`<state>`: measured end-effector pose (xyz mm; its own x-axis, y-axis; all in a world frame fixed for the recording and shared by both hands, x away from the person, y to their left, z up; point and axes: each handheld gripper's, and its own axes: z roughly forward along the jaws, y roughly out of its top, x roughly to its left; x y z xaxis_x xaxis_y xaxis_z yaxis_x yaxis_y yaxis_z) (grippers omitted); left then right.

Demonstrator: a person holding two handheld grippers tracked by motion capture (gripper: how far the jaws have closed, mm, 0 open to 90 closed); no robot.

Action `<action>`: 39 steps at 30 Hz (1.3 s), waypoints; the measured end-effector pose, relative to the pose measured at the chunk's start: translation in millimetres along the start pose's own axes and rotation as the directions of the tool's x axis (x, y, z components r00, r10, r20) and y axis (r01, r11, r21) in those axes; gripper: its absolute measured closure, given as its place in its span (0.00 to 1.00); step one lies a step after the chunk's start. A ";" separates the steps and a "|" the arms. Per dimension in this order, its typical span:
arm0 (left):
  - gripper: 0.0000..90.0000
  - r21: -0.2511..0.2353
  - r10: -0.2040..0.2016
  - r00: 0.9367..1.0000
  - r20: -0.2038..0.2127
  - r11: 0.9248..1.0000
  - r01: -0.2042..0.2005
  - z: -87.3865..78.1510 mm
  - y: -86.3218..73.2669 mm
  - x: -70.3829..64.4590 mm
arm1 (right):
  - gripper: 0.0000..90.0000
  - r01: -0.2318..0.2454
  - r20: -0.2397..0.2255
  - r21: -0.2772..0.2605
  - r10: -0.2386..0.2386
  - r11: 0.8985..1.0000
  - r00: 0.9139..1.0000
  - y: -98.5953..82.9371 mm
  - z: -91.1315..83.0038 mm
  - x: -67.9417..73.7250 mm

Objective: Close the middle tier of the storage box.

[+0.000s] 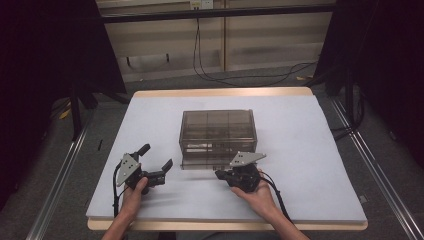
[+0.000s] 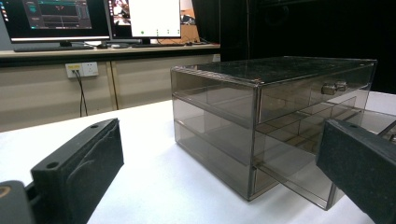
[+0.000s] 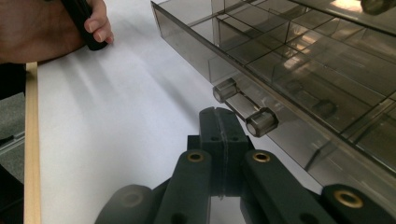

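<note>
1. The table carries a white mat, and the cabinet of smoky clear plastic stands at its middle.
2. The cabinet's bottom drawer is pulled partly out toward the person; its compartments look bare.
3. The left gripper is held left of the cabinet, apart from it, jaws spread wide.
4. The right gripper sits just before the drawer's handle, jaws pressed together on nothing, tips right beside the handle.
</note>
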<state>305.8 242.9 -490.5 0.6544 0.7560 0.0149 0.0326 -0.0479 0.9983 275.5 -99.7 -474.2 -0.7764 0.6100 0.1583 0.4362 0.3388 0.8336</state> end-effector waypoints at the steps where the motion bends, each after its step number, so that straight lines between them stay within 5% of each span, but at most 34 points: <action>1: 0.01 -0.001 -0.005 1.000 -0.001 1.000 0.005 0.0 -0.1 -0.4 | 1.00 0.002 0.000 -0.002 -0.002 1.000 1.000 0.2 0.0 0.0; 39: 0.01 0.000 -0.005 1.000 -0.002 1.000 0.005 0.0 -0.1 -0.5 | 1.00 -0.032 0.025 -0.019 0.033 0.999 0.999 -0.9 0.3 -12.0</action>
<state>305.5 242.5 -490.7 0.6530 0.7573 0.0105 0.0352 -0.0441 0.9984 284.5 -107.1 -477.0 -0.7503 0.6382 0.1726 0.4524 0.3052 0.8380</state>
